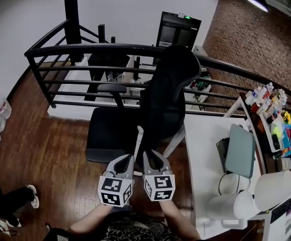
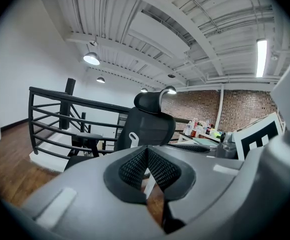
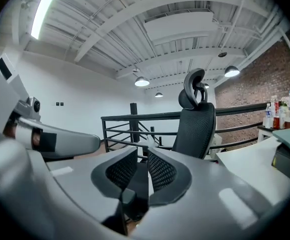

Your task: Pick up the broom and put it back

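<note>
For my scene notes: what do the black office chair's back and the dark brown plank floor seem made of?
Black office chair's back: probably matte mesh fabric; a fine weave shows in the right gripper view. Dark brown plank floor: wood or laminate, glossy; plank seams and reflections show.

Pretty clearly a loft-style office: black mesh swivel chair (image 1: 166,97) parked by a white worktop (image 1: 200,154), black metal railing (image 1: 110,49) behind, brick wall (image 1: 236,39), dark wood floor (image 1: 45,154), pendant lamps (image 2: 91,59) under a bare beamed ceiling (image 2: 150,29).
</note>
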Action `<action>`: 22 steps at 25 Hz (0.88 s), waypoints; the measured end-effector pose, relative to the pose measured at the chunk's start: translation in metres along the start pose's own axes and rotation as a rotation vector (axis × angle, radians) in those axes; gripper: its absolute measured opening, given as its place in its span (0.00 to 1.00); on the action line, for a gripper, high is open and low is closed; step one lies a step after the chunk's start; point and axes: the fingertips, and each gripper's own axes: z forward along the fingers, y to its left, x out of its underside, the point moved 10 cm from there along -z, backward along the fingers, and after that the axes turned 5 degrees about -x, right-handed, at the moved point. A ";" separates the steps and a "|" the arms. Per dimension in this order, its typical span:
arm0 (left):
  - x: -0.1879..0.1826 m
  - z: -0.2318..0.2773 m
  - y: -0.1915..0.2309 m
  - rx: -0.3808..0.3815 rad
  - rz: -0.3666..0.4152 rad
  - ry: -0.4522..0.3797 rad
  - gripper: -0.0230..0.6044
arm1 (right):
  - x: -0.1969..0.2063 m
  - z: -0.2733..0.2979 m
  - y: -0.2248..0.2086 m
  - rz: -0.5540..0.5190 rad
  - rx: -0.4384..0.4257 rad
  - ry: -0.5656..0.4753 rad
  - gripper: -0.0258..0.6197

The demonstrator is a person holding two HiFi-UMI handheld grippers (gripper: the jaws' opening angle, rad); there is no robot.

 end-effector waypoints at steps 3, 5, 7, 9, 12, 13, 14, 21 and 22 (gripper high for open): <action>0.003 -0.011 -0.010 -0.006 -0.003 -0.013 0.04 | -0.005 -0.020 0.007 -0.006 -0.017 -0.025 0.08; 0.005 -0.018 -0.017 -0.010 -0.002 -0.019 0.04 | -0.007 -0.033 0.011 -0.010 -0.025 -0.043 0.06; 0.006 -0.024 -0.023 -0.013 0.001 -0.027 0.04 | -0.010 -0.044 0.015 -0.014 -0.030 -0.061 0.04; 0.007 -0.032 -0.028 -0.016 0.006 -0.037 0.04 | -0.011 -0.055 0.019 -0.018 -0.038 -0.076 0.04; 0.008 -0.044 -0.036 -0.023 0.015 -0.055 0.04 | -0.012 -0.069 0.026 -0.027 -0.055 -0.097 0.04; 0.009 -0.048 -0.039 -0.026 0.018 -0.061 0.04 | -0.012 -0.073 0.028 -0.028 -0.061 -0.102 0.04; 0.011 -0.052 -0.041 -0.029 0.020 -0.064 0.04 | -0.012 -0.077 0.031 -0.030 -0.066 -0.105 0.04; 0.014 -0.075 -0.057 -0.028 0.041 -0.061 0.04 | -0.013 -0.106 0.045 -0.028 -0.083 -0.142 0.04; 0.014 -0.078 -0.059 -0.027 0.045 -0.062 0.04 | -0.013 -0.109 0.047 -0.027 -0.084 -0.147 0.04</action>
